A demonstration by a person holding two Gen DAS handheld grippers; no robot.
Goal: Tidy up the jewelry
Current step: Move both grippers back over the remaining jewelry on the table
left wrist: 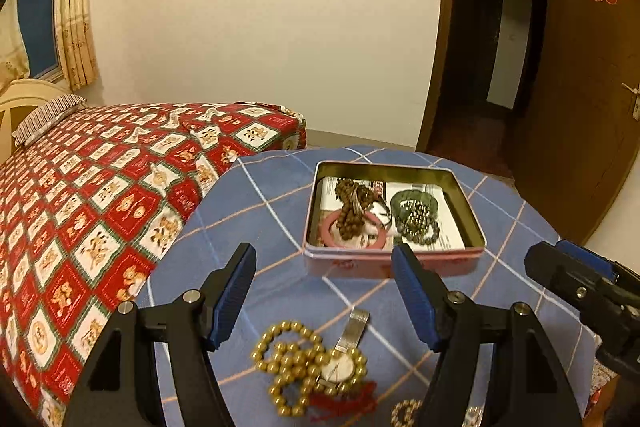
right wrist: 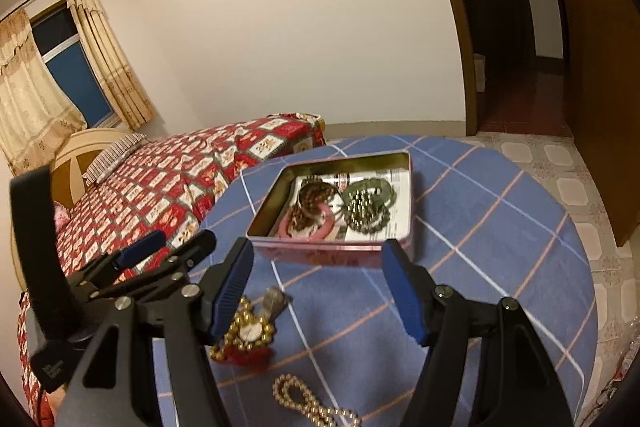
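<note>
bedroom setting, cream walls, a round table under a blue checked tablecloth [left wrist: 280, 195] with a bed in a red and white patterned quilt [left wrist: 100, 179] just beside it on the left and a dark open doorway [left wrist: 480, 47] at the back right. left wrist view: the left gripper [left wrist: 324, 291] hangs over the near half of the table, blue-padded jaws spread wide, nothing between them. beyond its fingertips sits an open rectangular pink metal tin [left wrist: 394, 261], lined with printed paper. inside: a pink bangle [left wrist: 332, 227] at the near left, a heap of brown wooden beads [left wrist: 352, 207] lying over it, a green bangle [left wrist: 416, 199] and a dark green bead bracelet [left wrist: 420, 227] on the right side. on the cloth below the gripper, outside the tin, a string of large gold beads [left wrist: 288, 363] lies tangled with a silver-strapped wristwatch [left wrist: 340, 367] and a red tassel [left wrist: 344, 399]; a smaller bead bracelet [left wrist: 404, 413] shows at the bottom edge, partly hidden by the right finger. the right gripper [left wrist: 560, 263] enters from the right edge; only its tip shows here. right wrist view: the right gripper [right wrist: 318, 287] also stands wide apart and empty, pointing at the near wall of the tin [right wrist: 320, 249]. the left gripper [right wrist: 180, 247] lies to its left, apart from the tin. gold beads with the watch [right wrist: 250, 331] sit near the left finger, the red tassel [right wrist: 240, 357] under them, and a thin pale gold bead strand [right wrist: 312, 407] lies on the cloth at the bottom centre.
</note>
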